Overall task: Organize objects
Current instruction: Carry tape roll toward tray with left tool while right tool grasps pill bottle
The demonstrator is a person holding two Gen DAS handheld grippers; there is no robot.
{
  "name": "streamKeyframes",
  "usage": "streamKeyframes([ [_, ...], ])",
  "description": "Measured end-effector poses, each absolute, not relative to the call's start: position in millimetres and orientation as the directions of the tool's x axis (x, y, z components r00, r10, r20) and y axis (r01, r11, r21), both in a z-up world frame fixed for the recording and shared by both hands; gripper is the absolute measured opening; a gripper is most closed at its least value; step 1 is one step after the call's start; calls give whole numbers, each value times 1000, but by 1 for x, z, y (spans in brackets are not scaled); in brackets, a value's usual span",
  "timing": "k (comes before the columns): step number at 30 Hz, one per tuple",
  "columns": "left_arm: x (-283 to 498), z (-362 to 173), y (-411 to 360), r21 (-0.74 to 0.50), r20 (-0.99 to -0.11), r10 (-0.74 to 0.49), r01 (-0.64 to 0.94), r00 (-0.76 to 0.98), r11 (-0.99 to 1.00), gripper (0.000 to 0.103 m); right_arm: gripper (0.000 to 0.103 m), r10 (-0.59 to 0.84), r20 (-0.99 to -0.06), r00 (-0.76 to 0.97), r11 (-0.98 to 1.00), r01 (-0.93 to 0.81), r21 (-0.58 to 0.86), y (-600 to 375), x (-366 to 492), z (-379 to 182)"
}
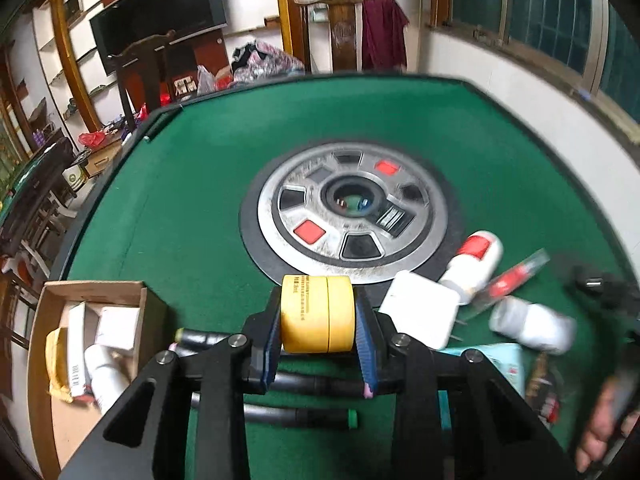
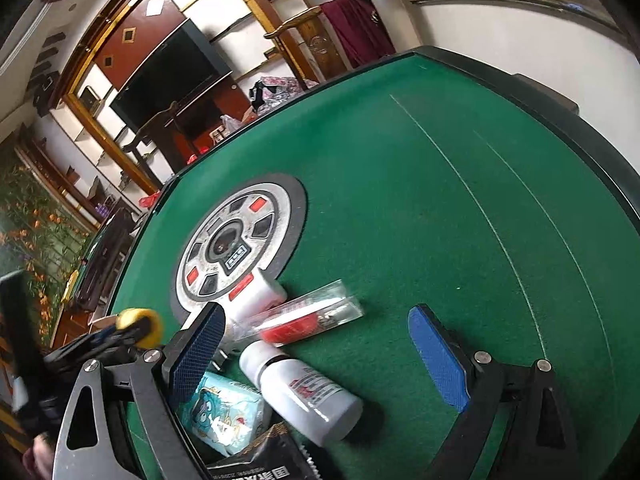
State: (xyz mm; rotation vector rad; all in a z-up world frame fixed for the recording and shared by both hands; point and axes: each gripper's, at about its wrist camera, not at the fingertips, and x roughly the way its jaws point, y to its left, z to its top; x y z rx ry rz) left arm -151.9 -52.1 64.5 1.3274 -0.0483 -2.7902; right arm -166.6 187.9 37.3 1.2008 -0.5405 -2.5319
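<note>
Yellow jar (image 1: 317, 314), a squat round tub with a seam around its middle, sits clamped between the blue pads of the left gripper (image 1: 318, 338), which is closed onto its two flat faces. It hangs just above the green table (image 1: 200, 208), on the near side of the round silver hub (image 1: 352, 208) at the table's centre, and the cardboard box (image 1: 52, 412), already holding several white items, lies well to the hub's near left. That box looks like the destination (a judgement from the task alone).

The jar appears rigid plastic, light and smooth; its curved wall would roll out of a pinch, so holding it across the flat ends, as now, is the sound choice. A firm but modest squeeze should do, since a lid could shift at the seam.

On the hub's near right lie a white charger block (image 1: 420, 308), a white bottle with a red label (image 1: 476, 260), a clear tube with red inside (image 2: 304, 316) and another white bottle (image 2: 304, 392). The right gripper (image 2: 316, 360) stands wide open over that second bottle, with nothing pressed between its pads. That bottle is round and slick, so it is best taken across its body near the middle.
</note>
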Motion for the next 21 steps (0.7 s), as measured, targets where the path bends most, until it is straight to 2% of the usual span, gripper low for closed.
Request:
streamKeyframes([
  [7,-76,106,-59,-37,-704,-8,48,-710,-998,31,96,-394,-695,-601,-894,73,443,191,-171,31],
  [14,-15,115,-84,-112,-665,6,91,-747,-990,31,96,-409,-696,-590,-895,112,431,200,-165,35],
  [17,0,114,-96,-100,-657,-13,104,-754,-990,31,96,-407,-713,-571,-911,194,364,200,-156,47],
  [21,8,106,-110,-152,-658,12,116,-753,-982,31,96,-361,-774,-521,-928,284,242,190,-153,52],
])
